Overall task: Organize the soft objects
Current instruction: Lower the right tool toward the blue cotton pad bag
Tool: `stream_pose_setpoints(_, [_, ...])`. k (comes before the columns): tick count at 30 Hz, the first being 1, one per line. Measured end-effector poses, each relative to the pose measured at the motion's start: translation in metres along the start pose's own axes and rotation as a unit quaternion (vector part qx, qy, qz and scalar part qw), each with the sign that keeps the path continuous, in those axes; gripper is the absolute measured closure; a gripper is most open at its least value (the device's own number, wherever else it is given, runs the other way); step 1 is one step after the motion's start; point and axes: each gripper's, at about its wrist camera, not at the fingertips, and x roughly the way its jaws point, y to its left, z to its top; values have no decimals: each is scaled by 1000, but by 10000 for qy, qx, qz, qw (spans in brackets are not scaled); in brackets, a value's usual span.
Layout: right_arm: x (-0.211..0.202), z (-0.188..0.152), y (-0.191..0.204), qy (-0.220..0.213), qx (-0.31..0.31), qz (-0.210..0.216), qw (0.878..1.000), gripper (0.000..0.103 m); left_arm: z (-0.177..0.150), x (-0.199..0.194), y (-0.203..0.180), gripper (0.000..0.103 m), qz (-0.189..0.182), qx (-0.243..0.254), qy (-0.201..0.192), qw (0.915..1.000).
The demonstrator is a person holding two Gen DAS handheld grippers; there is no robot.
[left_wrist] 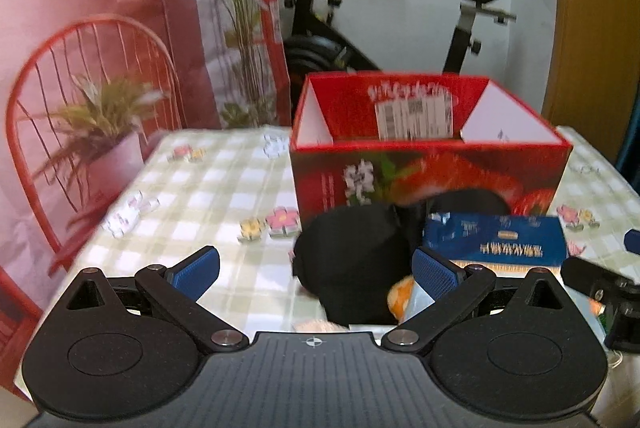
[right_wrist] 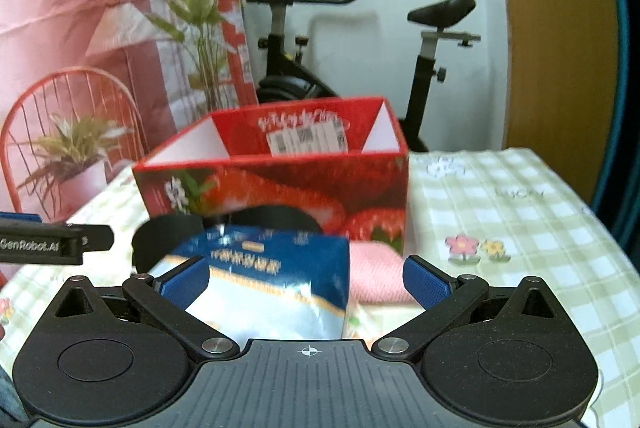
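Both grippers (left_wrist: 316,270) (right_wrist: 306,280) gape level — red box (right_wrist: 280,183) ahead.

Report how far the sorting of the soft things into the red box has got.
Done: nothing visibly; what shows of the red box looks empty. In hand: nothing; left gripper and right gripper are open. Left: black cloth item, blue packet, pink cloth and an orange soft thing lie before the box.
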Motion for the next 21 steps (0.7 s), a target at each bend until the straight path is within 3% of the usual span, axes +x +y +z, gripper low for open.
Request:
stream_pose_setpoints(4, [10, -8, 0, 289, -43, 105, 9995, 0, -7, 11, -3, 0, -132, -11, 235, 9996])
stream_pose_setpoints(9, [20, -19, 1, 557, -153, 141, 9982, 2, -20, 16, -23, 0, -74, 694, 173, 9974])
stream_pose_setpoints(15, [32, -27, 2, 714, -345, 211, 9966, 11, -27, 33, -23, 0, -443, 493, 366, 9971])
stream_pose_setpoints(21, [41, -32, 0, 791, -421, 199, 9958, 13, -38, 47, -21, 0, -696, 317, 399, 9963])
